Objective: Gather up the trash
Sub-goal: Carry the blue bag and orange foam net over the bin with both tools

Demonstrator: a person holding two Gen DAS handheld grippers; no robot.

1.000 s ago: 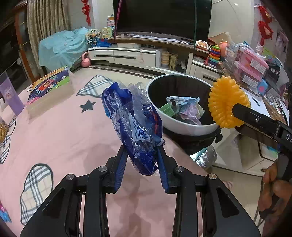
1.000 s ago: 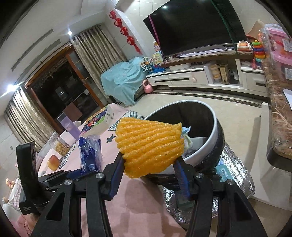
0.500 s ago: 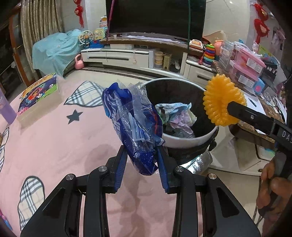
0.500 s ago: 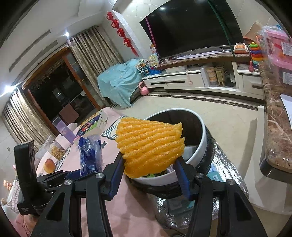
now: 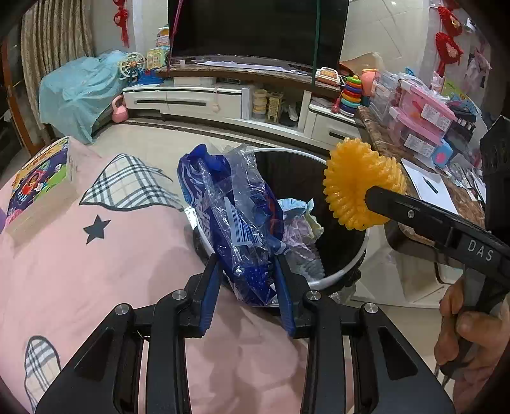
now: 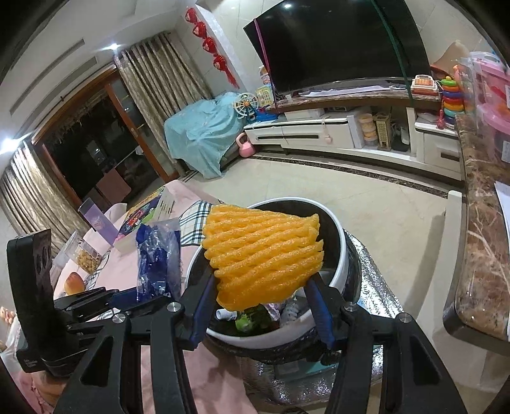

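I am looking across a living room with a big dark television (image 5: 258, 28) on a long white cabinet (image 5: 204, 102), and close in front of me a pink cloth (image 5: 79, 270) printed with plaid patches and a star is covering the work surface. A picture book box (image 5: 38, 178) is lying at the cloth's far left edge. Just off the cloth's right edge a round bin (image 6: 338, 270) with a white rim is standing on the floor, already holding crumpled wrappers (image 5: 302, 229).

My left gripper (image 5: 247, 280) is pinching a crumpled blue and clear plastic bag (image 5: 232, 216) by its lower end, with the bag standing up above the blue pads, right over the near rim of the bin. My right gripper (image 6: 259, 305) is gripping an orange foam fruit net (image 6: 261, 254) from both sides, and in its own view the net is hanging over the bin's opening. From the left camera I am seeing that net (image 5: 360, 184) end-on, to the right of the bag and apart from it, with the person's hand (image 5: 471, 334) on the right gripper's handle at the lower right.
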